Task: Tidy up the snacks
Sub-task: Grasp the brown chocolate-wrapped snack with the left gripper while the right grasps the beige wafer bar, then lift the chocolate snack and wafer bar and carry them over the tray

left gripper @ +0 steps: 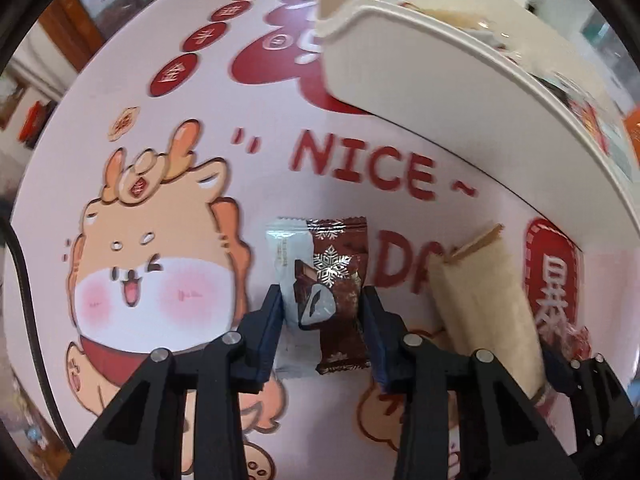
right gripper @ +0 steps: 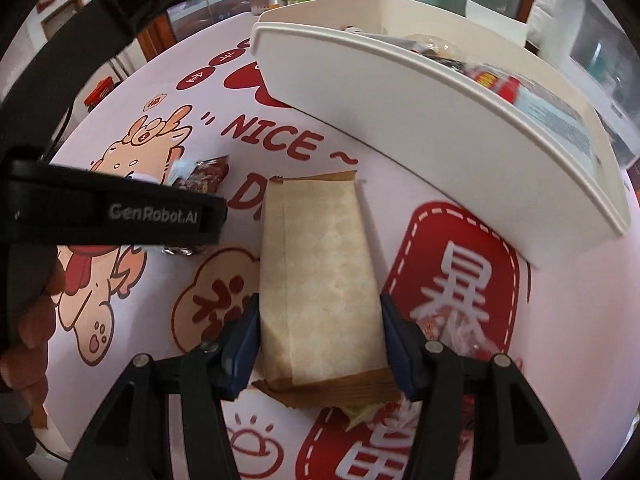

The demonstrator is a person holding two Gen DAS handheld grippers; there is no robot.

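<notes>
The bench (right gripper: 560,320) wears a pale cloth printed with red words and a cartoon deer. A long white plastic bin (right gripper: 400,128) holding packets stands at its far side. Just before it, the right claw (right gripper: 320,344) pinches a tan rectangular snack packet (right gripper: 320,272). Beside it, the left claw (left gripper: 322,320) pinches a small brown-and-white snowflake candy wrapper (left gripper: 324,280).

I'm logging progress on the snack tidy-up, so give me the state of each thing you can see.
Left gripper: shut on the brown-and-white snack packet.
Right gripper: shut on the tan wafer pack.
White bin: open-topped, some snacks inside.
Tablecloth: flat.
</notes>
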